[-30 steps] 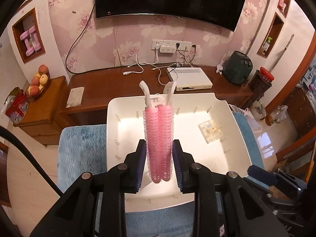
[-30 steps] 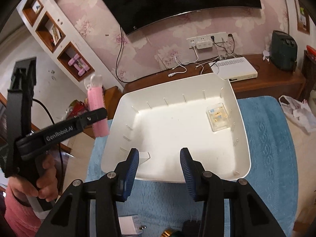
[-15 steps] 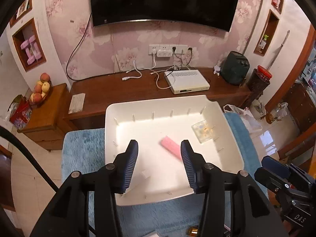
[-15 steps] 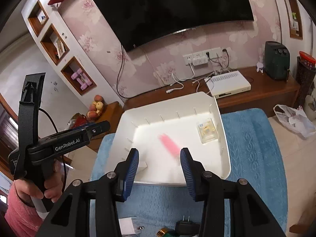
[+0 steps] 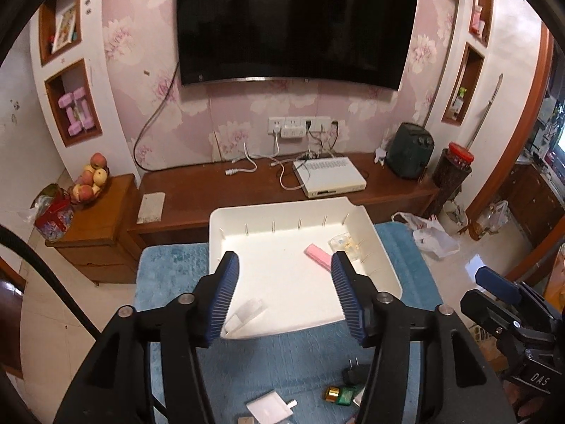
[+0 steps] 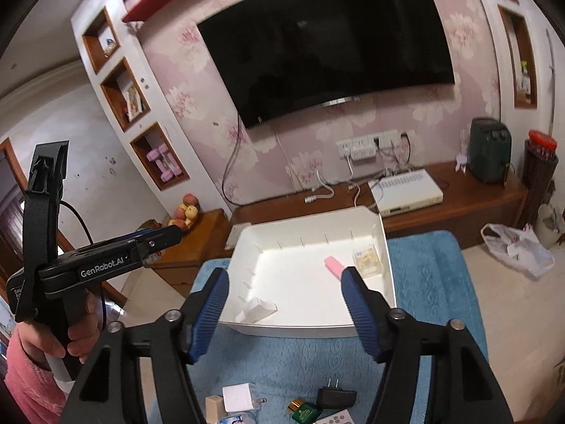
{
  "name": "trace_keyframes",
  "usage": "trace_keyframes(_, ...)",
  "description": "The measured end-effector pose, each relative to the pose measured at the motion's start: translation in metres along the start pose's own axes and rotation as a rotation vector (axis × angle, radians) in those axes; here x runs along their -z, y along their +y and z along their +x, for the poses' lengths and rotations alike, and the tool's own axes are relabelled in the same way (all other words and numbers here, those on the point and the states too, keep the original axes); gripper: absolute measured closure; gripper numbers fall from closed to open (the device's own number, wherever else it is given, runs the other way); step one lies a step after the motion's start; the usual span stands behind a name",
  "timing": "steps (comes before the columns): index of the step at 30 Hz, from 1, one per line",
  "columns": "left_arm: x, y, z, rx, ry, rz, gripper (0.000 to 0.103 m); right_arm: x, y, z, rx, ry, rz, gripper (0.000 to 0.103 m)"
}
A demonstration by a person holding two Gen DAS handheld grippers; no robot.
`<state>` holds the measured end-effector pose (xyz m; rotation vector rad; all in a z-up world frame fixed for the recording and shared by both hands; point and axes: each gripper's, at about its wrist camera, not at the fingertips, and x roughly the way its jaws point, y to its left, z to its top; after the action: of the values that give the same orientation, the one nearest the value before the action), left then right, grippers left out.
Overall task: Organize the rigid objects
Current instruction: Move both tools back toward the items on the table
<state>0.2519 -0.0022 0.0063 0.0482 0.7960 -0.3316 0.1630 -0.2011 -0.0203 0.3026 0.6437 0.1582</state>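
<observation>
A white tray (image 5: pixel 381 243) stands on a blue towel (image 5: pixel 169 268). In it lie a pink hair roller (image 5: pixel 317 254), a clear plastic box (image 5: pixel 344 243) and a small white piece (image 5: pixel 247 312). My left gripper (image 5: pixel 284 284) is open and empty, raised above the tray's near half. My right gripper (image 6: pixel 284 304) is open and empty, above the tray's near edge (image 6: pixel 300 328). The roller (image 6: pixel 333 265) and box (image 6: pixel 367 258) show in the right wrist view too. On the towel in front lie a white charger (image 6: pixel 238 397), a black plug (image 6: pixel 335 397) and a small green-gold bottle (image 6: pixel 303 411).
Behind the tray runs a wooden TV bench (image 5: pixel 212 183) with a white set-top box (image 5: pixel 328 176) and cables. A fruit bowl (image 5: pixel 90 183) stands on a side cabinet at left. A plastic bag (image 5: pixel 432 231) lies on the floor at right.
My left gripper opened and let go of the pink roller, which dropped into the tray. Both grippers have pulled back and up from the tray.
</observation>
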Motion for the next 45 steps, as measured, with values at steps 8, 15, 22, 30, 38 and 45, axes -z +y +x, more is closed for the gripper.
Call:
trace_keyframes(8, 0.025, 0.003, -0.047, -0.028, -0.056, 0.002, 0.033, 0.016, 0.018, -0.054, 0.019, -0.073, -0.013, 0.022)
trace_keyframes(15, 0.056, 0.006, -0.085, -0.027, -0.087, -0.037, 0.026, 0.035, 0.038, -0.095, 0.068, -0.130, -0.074, 0.021)
trace_keyframes(22, 0.083, 0.010, -0.105, -0.022, -0.107, -0.030, 0.023, 0.056, 0.054, -0.126, 0.122, -0.186, -0.112, 0.018)
trace_keyframes(30, 0.115, 0.022, -0.109, 0.022, -0.052, -0.046, 0.023, 0.087, 0.070, -0.153, 0.168, -0.269, -0.162, 0.018)
trace_keyframes(38, 0.149, 0.038, -0.091, 0.065, 0.086, -0.093, 0.023, 0.120, 0.074, -0.158, 0.207, -0.288, -0.145, 0.018)
trace_keyframes(45, 0.178, 0.049, -0.065, 0.109, 0.251, -0.143, 0.023, 0.145, 0.077, -0.147, 0.255, -0.240, -0.149, 0.018)
